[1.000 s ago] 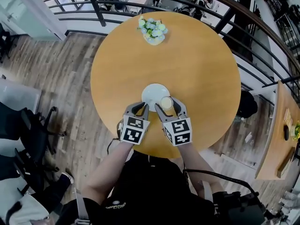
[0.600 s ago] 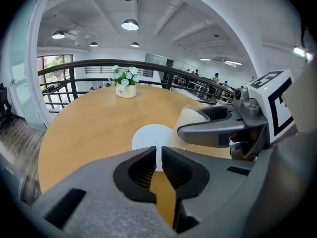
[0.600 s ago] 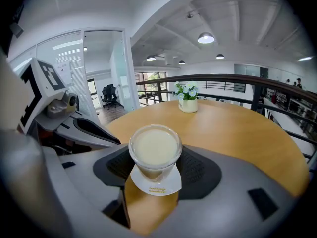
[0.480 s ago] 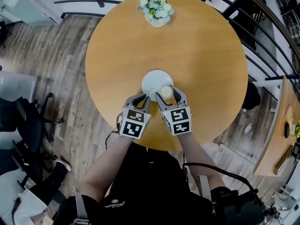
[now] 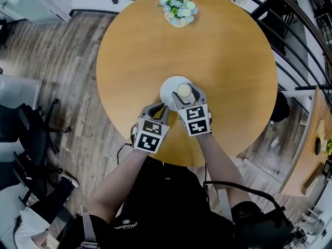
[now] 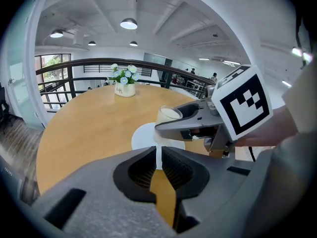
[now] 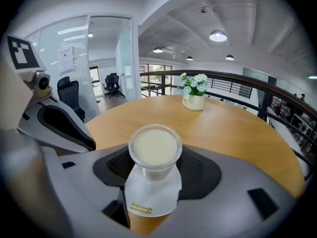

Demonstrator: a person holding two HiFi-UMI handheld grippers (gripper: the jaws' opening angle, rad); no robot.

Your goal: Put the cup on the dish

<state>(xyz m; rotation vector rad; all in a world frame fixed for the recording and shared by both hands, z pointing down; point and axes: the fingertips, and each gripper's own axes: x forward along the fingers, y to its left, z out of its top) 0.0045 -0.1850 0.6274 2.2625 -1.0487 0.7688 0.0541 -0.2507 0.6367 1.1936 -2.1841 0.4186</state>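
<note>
A clear cup (image 5: 184,91) of milky liquid is held in my right gripper (image 5: 185,93), which is shut on its sides. It hangs over the white dish (image 5: 171,90) on the round wooden table (image 5: 228,61). In the right gripper view the cup (image 7: 155,150) fills the space between the jaws, with the dish (image 7: 148,197) right beneath it. I cannot tell whether the cup's base touches the dish. My left gripper (image 5: 158,108) hovers at the dish's near left rim, shut and empty. Its view shows the cup (image 6: 168,114) and the dish (image 6: 146,135) ahead.
A pot of flowers (image 5: 179,9) stands at the table's far edge, also in the left gripper view (image 6: 124,81) and the right gripper view (image 7: 194,95). A black railing (image 5: 290,30) curves behind the table. Office chairs (image 5: 31,134) stand on the left.
My right gripper has carried the cup forward from the dish's near rim to over its middle. The left gripper has stayed close by the near rim.
</note>
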